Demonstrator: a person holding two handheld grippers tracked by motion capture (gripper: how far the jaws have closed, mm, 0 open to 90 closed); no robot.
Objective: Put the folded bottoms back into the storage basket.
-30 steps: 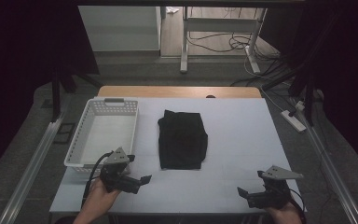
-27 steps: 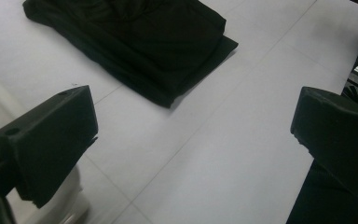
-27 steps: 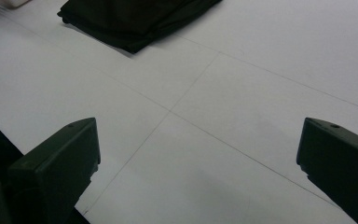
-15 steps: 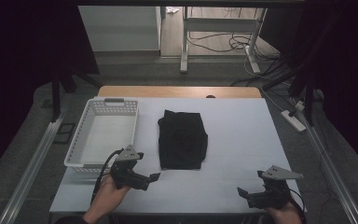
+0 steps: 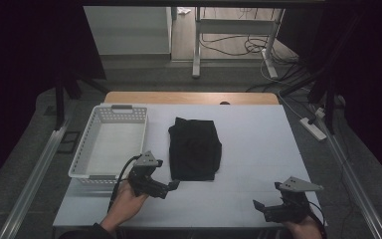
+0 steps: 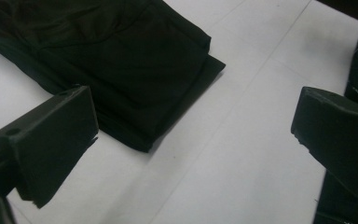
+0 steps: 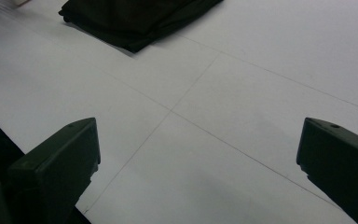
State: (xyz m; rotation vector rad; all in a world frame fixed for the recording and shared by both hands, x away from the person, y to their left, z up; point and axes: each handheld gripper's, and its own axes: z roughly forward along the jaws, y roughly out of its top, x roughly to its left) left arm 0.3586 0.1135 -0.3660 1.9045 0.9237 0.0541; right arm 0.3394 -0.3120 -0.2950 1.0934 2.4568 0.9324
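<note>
Step in hand: the approach; the left gripper (image 5: pixel 171 188) is closing in on the folded black cloth (image 5: pixel 195 148), nothing lifted yet.
Left gripper: jaws spread wide and empty; in the left gripper view the cloth's near corner (image 6: pixel 144 140) lies just ahead of them, one jaw overlapping its edge, though I cannot tell if it touches.
Right gripper: (image 5: pixel 259 208) jaws wide apart, holding nothing, low over the bare table (image 5: pixel 258 149), well off to the side of the cloth.
Cloth: flat on the table, folded into a rough rectangle, ahead and to the right of the left gripper, ahead and far left of the right one (image 7: pixel 135 18).
Basket: white, empty (image 5: pixel 87 152), just ahead and left of the left gripper, beside the cloth but apart from it.
Next move, as I judge: slide one left jaw under the near corner and pinch all layers, or the fold may open.
</note>
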